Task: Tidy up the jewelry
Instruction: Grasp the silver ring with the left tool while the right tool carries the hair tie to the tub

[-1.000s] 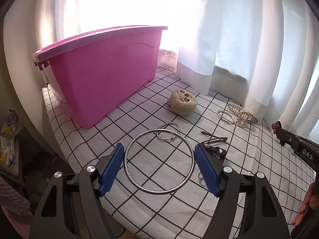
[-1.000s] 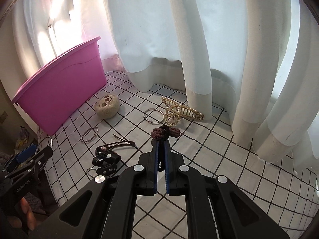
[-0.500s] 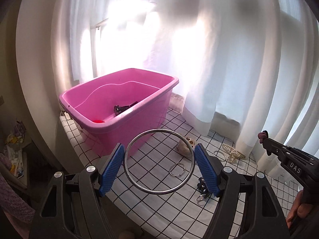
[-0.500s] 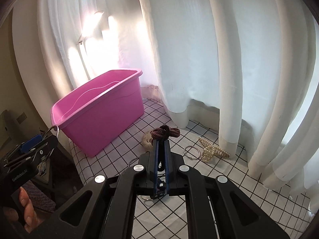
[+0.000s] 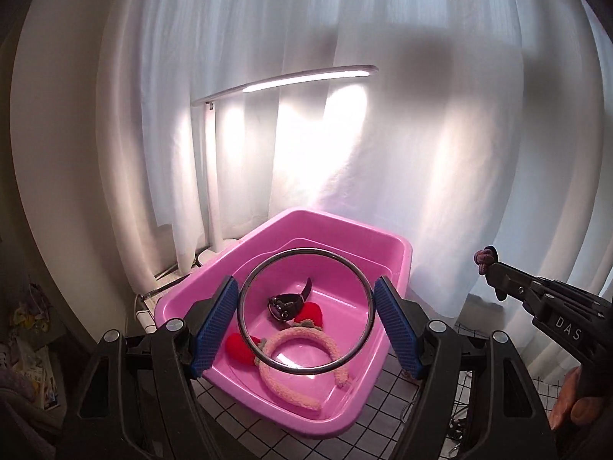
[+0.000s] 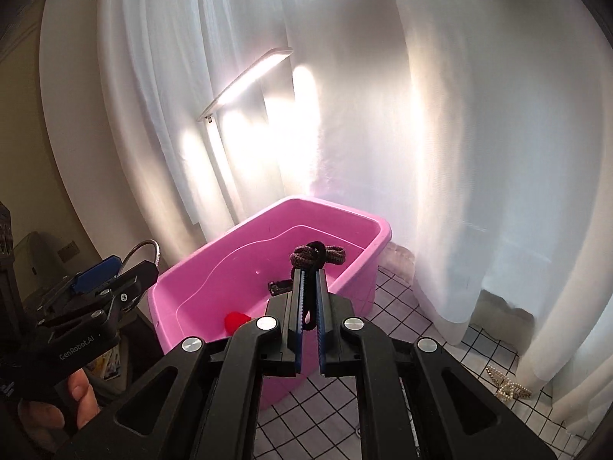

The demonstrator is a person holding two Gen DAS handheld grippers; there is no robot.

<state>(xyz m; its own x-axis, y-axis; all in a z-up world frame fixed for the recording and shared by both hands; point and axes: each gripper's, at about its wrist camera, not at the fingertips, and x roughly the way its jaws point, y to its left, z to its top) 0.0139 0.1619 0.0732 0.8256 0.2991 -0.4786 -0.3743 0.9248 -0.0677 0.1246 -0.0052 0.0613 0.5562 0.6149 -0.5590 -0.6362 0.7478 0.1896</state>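
My left gripper (image 5: 305, 320) is shut on a large metal ring (image 5: 245, 291), held above the pink bin (image 5: 398, 253). Inside the bin lie a black watch (image 5: 287, 303), a fuzzy pink headband (image 5: 329, 345) and red plush pieces (image 5: 237, 347). My right gripper (image 6: 309, 274) is shut on a knotted brown hair tie (image 6: 318, 255), held above the bin's near rim (image 6: 214, 268). The right gripper shows at the right of the left wrist view (image 5: 494, 268); the left gripper with the ring shows at the left of the right wrist view (image 6: 115, 272).
The bin stands on a white black-grid cloth (image 6: 402, 306). A pearl hair claw (image 6: 505, 383) lies on the cloth at right. White curtains (image 5: 421, 134) hang close behind, with a lit desk lamp (image 5: 306, 74) behind the bin. Clutter sits below the table's left edge (image 5: 30, 345).
Both grippers have risen from the cloth and moved toward the bin, carrying the ring and the hair tie. They now look down into the bin.
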